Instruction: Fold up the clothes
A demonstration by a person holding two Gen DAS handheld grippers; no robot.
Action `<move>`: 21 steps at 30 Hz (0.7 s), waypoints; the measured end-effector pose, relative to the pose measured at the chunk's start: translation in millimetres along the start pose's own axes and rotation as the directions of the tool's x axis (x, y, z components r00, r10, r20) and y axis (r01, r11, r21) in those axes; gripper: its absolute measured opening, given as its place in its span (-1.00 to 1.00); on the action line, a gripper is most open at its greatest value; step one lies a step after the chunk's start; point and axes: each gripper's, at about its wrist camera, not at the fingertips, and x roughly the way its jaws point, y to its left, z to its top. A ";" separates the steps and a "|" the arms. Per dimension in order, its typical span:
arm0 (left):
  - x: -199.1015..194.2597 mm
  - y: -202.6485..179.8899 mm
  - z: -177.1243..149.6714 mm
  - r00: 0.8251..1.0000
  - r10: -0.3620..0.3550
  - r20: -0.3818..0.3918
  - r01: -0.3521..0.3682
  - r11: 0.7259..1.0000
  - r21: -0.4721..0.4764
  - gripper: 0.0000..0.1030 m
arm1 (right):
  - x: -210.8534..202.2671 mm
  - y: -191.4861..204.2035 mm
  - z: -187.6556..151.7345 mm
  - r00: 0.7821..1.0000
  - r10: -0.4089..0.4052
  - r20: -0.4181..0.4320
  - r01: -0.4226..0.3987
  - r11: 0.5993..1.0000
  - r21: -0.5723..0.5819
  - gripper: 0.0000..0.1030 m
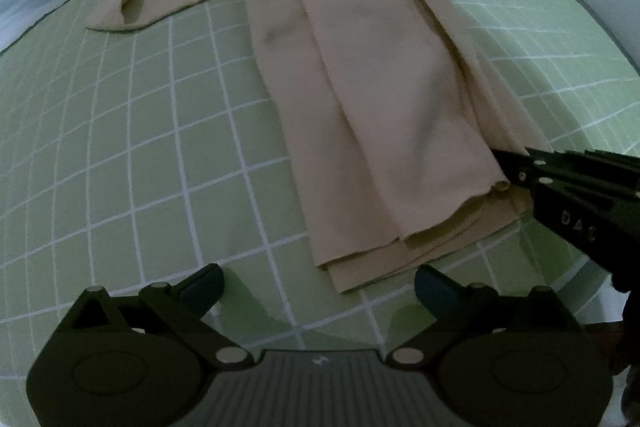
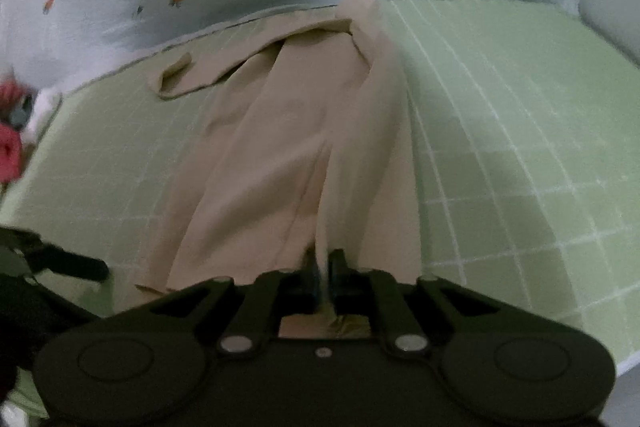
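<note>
Your beige garment lay lengthwise on the green gridded mat, one side already turned over the middle and a sleeve trailing off toward the far left. Your right gripper was pinched nearly shut on a thin ridge of cloth at the near hem. Your left gripper hung with jaws wide apart and nothing between them, just short of the hem corner. The fabric looked light, limp and thin, so it would likely sag and slip from a shallow pinch. You were best taking the layered hem corner, all layers together.
</note>
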 end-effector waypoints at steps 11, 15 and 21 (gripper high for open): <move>-2.6 42.9 12.5 0.987 -0.159 0.021 0.160 0.972 -0.171 0.96 | 0.6 -16.1 10.6 0.983 0.173 -0.057 -0.152 0.951 0.268 0.13; -11.9 73.9 22.0 0.986 -0.150 0.078 0.166 0.945 -0.283 0.96 | -5.2 -22.6 25.4 0.985 0.170 -0.018 -0.157 0.942 0.297 0.46; -20.2 125.3 43.3 0.986 -0.077 0.149 0.135 0.893 -0.429 0.96 | -4.3 -36.8 60.3 0.990 0.111 0.092 -0.135 0.939 0.315 0.68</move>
